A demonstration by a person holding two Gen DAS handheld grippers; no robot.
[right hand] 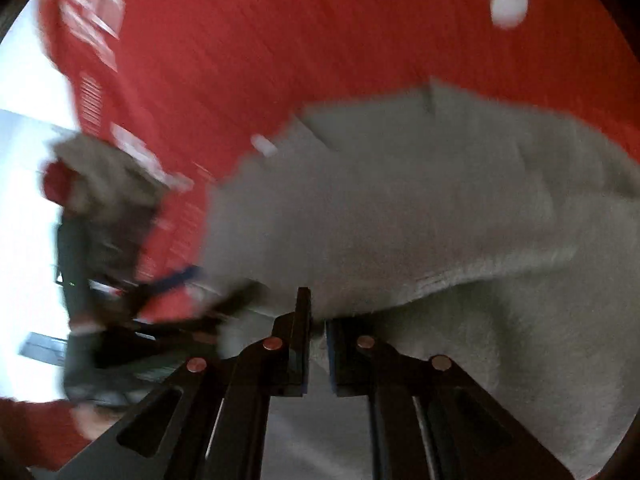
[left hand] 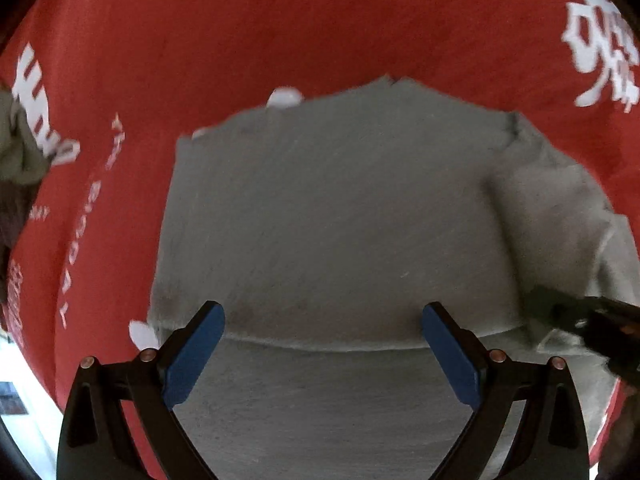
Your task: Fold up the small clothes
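A grey garment [left hand: 328, 216] lies spread on a red printed cloth [left hand: 240, 32] covering the tabletop, and the work looks to be in the middle of a fold. The left claw [left hand: 323, 340] hangs over the garment's near part with its blue pads wide apart and nothing between them; a seam or folded edge of the garment runs just beyond its tips. The right claw [right hand: 318, 344] is nearly closed, and grey fabric sits in the narrow gap between its pads, so it appears to be pinching an edge of the garment, whose right side is raised and bunched beside the flat middle. The right wrist view is heavily blurred, so how firmly the fabric is held is hard to judge. The next move probably calls for carrying that pinched edge across the garment's flat middle and laying it square, with the left claw free to pin or take the opposite edge.
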